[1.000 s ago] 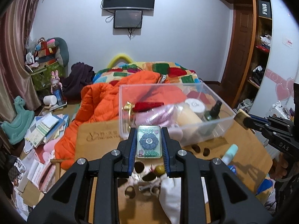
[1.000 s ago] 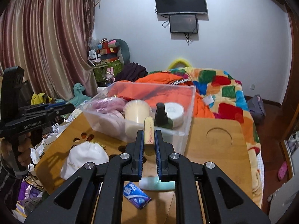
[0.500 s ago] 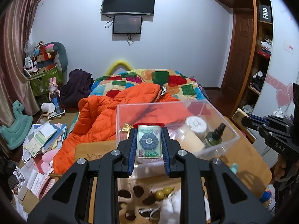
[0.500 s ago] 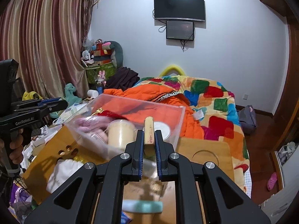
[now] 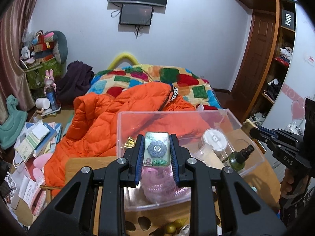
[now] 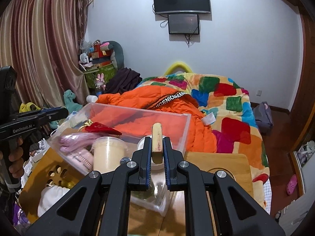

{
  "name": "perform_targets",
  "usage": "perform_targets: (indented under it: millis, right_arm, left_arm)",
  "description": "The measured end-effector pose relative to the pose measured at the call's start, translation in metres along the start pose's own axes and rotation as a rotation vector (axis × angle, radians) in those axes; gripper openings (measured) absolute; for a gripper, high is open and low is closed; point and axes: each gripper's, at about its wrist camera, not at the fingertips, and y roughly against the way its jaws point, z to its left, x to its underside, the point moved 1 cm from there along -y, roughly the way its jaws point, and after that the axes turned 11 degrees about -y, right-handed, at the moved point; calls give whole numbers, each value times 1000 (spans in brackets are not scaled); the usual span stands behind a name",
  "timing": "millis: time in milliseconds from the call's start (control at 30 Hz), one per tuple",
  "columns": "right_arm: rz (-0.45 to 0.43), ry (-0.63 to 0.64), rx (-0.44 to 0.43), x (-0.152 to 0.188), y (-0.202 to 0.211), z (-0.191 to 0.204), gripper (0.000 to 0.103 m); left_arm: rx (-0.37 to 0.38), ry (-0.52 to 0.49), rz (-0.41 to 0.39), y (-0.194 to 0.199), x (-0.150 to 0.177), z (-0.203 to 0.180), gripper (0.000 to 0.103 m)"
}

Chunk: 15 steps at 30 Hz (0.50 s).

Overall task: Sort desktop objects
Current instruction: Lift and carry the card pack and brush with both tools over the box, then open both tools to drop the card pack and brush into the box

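The left gripper [image 5: 157,151] pinches a flat green flower-printed tile [image 5: 157,149] above the clear plastic storage box [image 5: 198,115]. The right gripper [image 6: 157,151] clamps a slim cream block [image 6: 157,142] over the box's near right corner.

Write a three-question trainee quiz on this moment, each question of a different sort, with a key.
1. True or false: the left gripper holds nothing.
2. Multiple choice: the right gripper is shut on A) a spray bottle, B) a tan stick, C) a white cap.
3. Fill in: both grippers hang over the clear plastic ____.

Key
1. False; it clamps the flower-patterned tile.
2. B, the tan stick.
3. bin.
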Motion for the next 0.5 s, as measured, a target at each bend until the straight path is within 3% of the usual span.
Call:
perform_targets:
  millis: [500]
  right_arm:
    - [54, 76, 21, 6, -23, 4, 10]
  left_arm:
    - [50, 29, 68, -23, 8, 1, 24]
